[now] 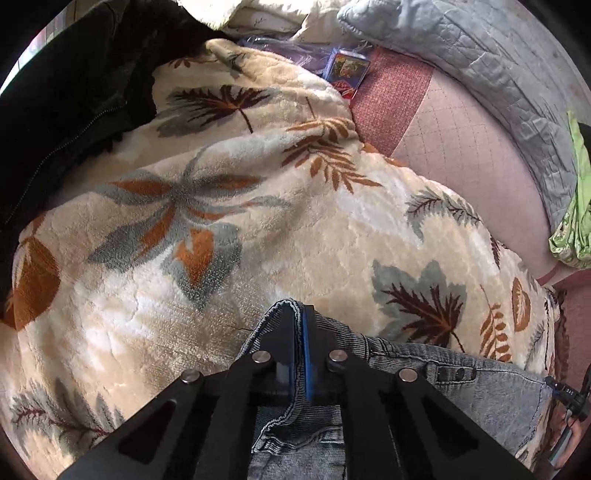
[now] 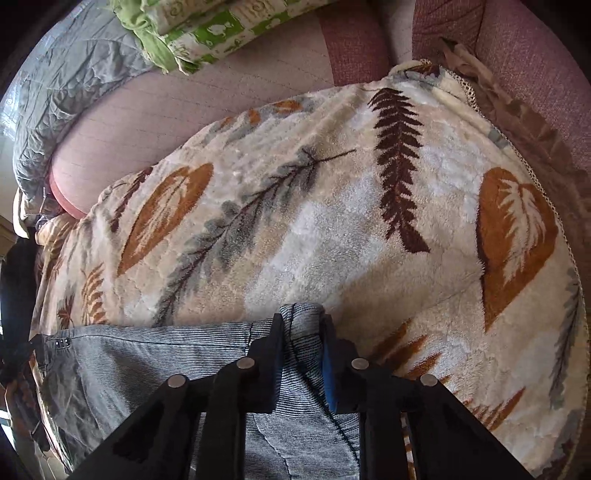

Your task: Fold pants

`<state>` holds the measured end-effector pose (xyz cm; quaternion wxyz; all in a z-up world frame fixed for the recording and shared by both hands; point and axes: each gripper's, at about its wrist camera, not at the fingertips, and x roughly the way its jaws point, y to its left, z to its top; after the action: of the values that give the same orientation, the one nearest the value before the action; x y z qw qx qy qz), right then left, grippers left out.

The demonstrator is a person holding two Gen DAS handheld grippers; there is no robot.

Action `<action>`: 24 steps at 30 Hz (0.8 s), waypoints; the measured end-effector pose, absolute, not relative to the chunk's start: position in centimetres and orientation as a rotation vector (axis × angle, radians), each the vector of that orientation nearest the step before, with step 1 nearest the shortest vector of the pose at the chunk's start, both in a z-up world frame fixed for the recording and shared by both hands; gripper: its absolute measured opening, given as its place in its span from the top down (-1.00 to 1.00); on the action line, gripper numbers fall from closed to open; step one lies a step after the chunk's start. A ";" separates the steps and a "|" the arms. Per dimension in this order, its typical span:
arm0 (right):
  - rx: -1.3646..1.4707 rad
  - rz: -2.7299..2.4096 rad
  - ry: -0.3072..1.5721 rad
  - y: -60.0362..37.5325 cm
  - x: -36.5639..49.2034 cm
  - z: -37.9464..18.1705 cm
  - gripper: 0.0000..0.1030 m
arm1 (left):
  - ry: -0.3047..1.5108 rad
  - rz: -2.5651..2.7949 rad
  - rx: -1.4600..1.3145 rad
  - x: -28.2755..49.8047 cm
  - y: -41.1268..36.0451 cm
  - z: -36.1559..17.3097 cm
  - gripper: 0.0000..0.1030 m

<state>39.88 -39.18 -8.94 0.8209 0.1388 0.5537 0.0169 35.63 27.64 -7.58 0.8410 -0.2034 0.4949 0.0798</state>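
Two tools, left tool (image 1: 300, 325), right tool (image 2: 303, 325), pinching pants (image 1: 480, 391) waistband

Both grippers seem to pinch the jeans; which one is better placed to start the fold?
Probably neither: it likely takes both. The left gripper and right gripper each clamp an end of the jeans' top edge on the blanket.

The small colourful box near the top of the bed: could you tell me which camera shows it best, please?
The left wrist view. There the colourful box lies in plain sight beyond the leaf-patterned blanket, beside the reddish bedcover. The right wrist view does not show it at all; it looks over the blanket toward a green patterned cloth.
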 end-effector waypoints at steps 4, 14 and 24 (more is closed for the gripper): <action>0.319 0.060 1.100 -39.6 38.0 -5.4 0.64 | 0.947 0.123 -0.432 32.7 27.3 -3.3 0.94; 0.347 0.157 0.876 -41.4 23.1 2.5 0.64 | 0.709 -0.033 -0.462 14.8 27.6 5.3 0.93; 0.336 0.221 1.178 -40.7 6.9 -9.5 0.31 | 1.049 0.000 -0.390 3.9 28.8 -4.9 0.89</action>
<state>6.91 -40.69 -9.52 0.8123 0.1576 0.5519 0.1034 3.86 28.80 -4.90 0.8476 -0.1848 0.4975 -0.0001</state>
